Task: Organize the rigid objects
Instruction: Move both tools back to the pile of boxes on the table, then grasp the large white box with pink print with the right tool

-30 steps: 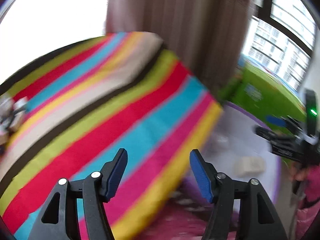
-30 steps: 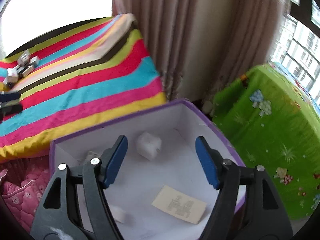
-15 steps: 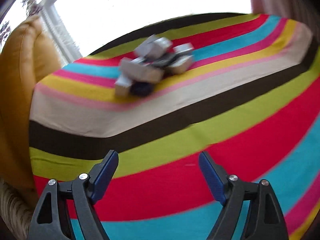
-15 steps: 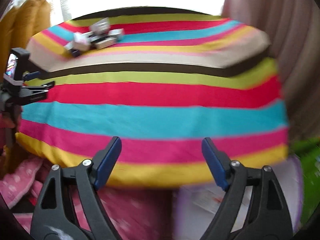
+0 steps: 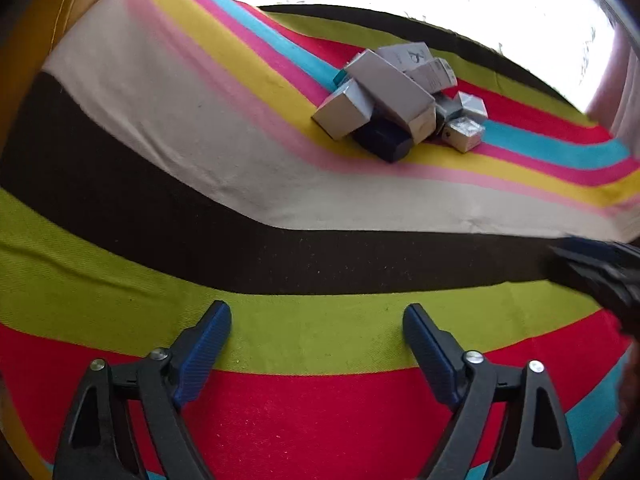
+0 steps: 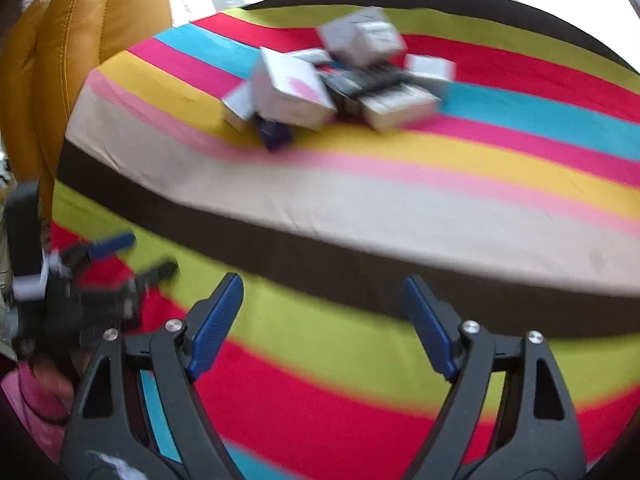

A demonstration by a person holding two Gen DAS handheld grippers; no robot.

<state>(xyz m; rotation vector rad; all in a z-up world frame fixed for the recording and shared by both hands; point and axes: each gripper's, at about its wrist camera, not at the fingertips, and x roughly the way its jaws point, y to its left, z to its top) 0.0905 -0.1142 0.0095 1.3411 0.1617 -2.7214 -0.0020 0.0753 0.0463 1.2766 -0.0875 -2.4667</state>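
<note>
Both grippers empty — left gripper (image 5: 316, 344) jaws just widened, right gripper (image 6: 320, 316) equally spread, nothing between either. The heap of small boxes (image 5: 394, 100) sits well ahead on the striped cloth (image 5: 200, 140), probably awaiting pickup — the right view is blurred.

Home: striped bedspread (image 5: 280, 320), leather headboard (image 6: 80, 40)
</note>
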